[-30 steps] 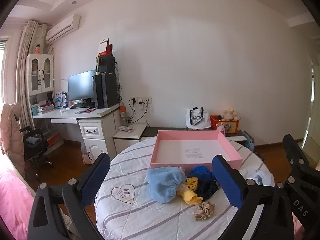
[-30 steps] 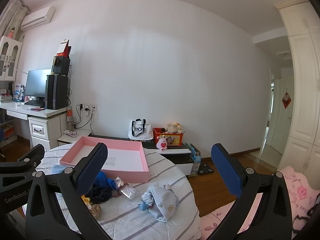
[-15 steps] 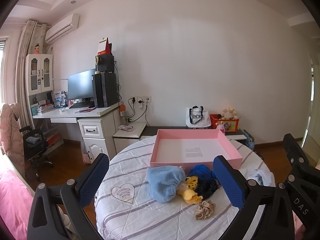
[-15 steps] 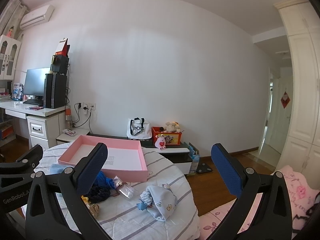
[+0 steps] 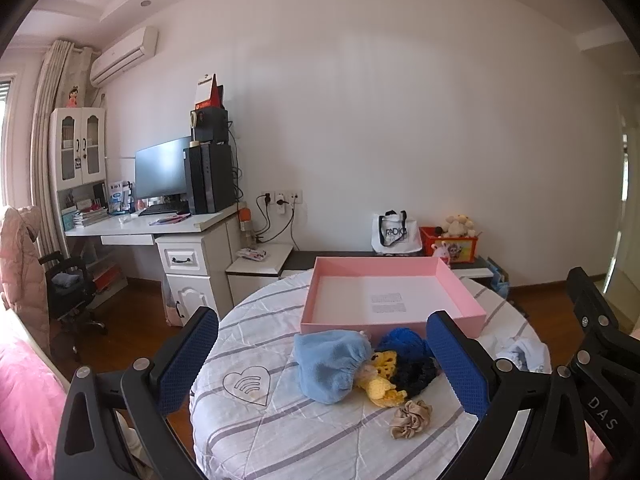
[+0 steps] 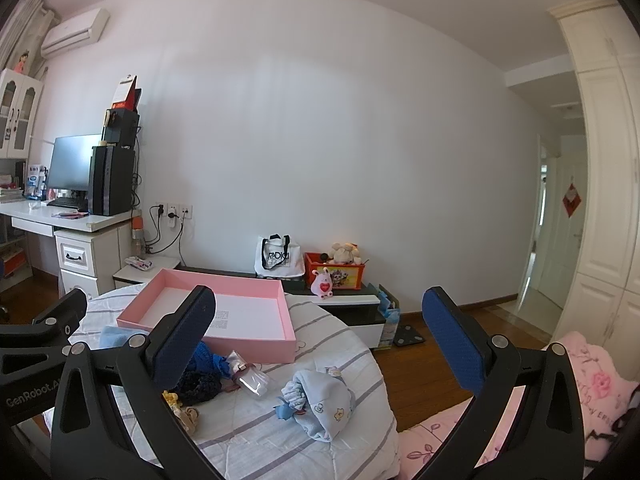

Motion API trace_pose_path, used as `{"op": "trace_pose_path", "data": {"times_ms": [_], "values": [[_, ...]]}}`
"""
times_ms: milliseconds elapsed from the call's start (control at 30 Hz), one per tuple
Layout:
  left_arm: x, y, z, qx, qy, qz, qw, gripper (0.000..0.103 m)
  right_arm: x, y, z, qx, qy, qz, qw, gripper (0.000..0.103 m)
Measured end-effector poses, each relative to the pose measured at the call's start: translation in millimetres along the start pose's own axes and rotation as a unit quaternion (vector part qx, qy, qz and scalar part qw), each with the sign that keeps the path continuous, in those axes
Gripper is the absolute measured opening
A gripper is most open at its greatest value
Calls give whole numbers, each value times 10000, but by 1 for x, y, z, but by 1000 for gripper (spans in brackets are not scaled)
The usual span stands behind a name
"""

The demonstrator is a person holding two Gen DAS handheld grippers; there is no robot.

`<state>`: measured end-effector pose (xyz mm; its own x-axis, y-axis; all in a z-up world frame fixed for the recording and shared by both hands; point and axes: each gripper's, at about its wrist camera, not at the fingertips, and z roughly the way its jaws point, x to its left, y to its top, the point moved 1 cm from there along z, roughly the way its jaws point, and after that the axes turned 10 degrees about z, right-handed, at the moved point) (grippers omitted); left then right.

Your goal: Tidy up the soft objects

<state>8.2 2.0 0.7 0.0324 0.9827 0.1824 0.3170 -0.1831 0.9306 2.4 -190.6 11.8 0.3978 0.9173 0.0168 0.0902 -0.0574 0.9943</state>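
An empty pink tray (image 5: 460,292) (image 6: 256,344) lies at the far side of a round table (image 5: 260,420) with a striped white cloth. In front of it sit a light blue fleece cap (image 5: 326,362), a blue and dark knitted piece (image 5: 408,356), a yellow crochet toy (image 5: 380,384) and a beige scrunchie (image 5: 412,418). A pale blue baby hat (image 6: 324,400) and a small clear pouch (image 6: 252,378) lie at the right. My left gripper (image 5: 322,364) hangs open above the heap. My right gripper (image 6: 316,344) is open too, above the hat.
A white desk (image 5: 160,228) with monitor and computer tower stands at the left wall, an office chair (image 5: 68,288) beside it. A low cabinet (image 6: 348,304) with a tote bag and a toy box runs behind the table. Pink bedding (image 6: 560,400) lies at the right.
Both views have shifted only slightly; the left gripper's fingers stand a touch wider apart. Nothing on the table has moved.
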Motion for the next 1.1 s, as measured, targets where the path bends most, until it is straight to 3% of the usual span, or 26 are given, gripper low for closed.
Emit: {"op": "trace_pose_path", "data": {"times_ms": [700, 1100], "values": [[1, 1, 3, 77, -29, 1, 10000, 103, 2, -1, 1, 84, 6, -66, 9999, 103], [-2, -4, 29, 561, -75, 117, 9983, 103, -1, -13, 25, 679, 28, 31, 9977, 103]]}}
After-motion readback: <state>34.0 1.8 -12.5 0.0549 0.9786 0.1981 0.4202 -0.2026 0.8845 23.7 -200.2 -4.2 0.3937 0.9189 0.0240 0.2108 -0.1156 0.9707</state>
